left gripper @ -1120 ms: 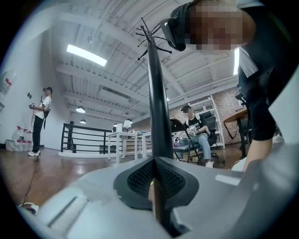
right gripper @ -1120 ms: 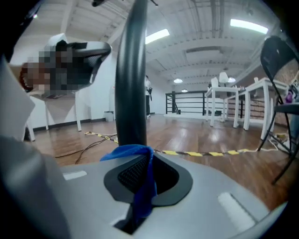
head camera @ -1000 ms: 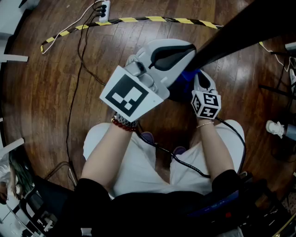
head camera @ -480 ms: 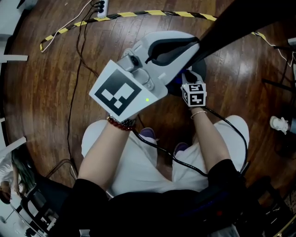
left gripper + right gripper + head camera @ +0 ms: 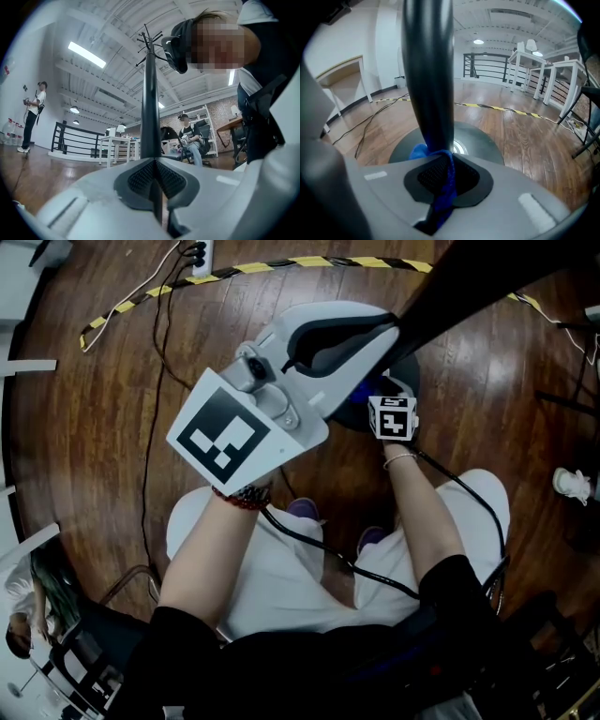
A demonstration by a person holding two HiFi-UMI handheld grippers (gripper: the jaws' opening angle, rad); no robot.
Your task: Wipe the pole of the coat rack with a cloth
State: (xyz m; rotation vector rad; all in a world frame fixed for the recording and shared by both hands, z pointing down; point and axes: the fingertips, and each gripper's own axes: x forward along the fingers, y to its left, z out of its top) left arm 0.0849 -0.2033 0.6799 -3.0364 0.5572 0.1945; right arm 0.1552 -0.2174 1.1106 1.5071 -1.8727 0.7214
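Note:
The coat rack's black pole (image 5: 469, 287) slants up from its round dark base (image 5: 409, 369). My left gripper (image 5: 382, 334) is shut on the pole above the right one; in the left gripper view the pole (image 5: 150, 103) rises from between the jaws (image 5: 157, 161) to the hooks. Low down, my right gripper (image 5: 377, 395) is shut on a blue cloth (image 5: 445, 187) pressed against the pole (image 5: 429, 70), just above the base (image 5: 483, 140). In the head view the cloth (image 5: 361, 401) is mostly hidden under the left gripper.
Yellow-black tape (image 5: 309, 262) and a power strip with cables (image 5: 192, 254) lie on the wooden floor beyond the base. A black cable (image 5: 150, 427) runs down the left. Other people (image 5: 33, 117) and white tables (image 5: 117, 150) stand further off.
My right gripper has slid down the pole with the cloth, toward the base. The left gripper has stayed on the pole, shifting slightly.

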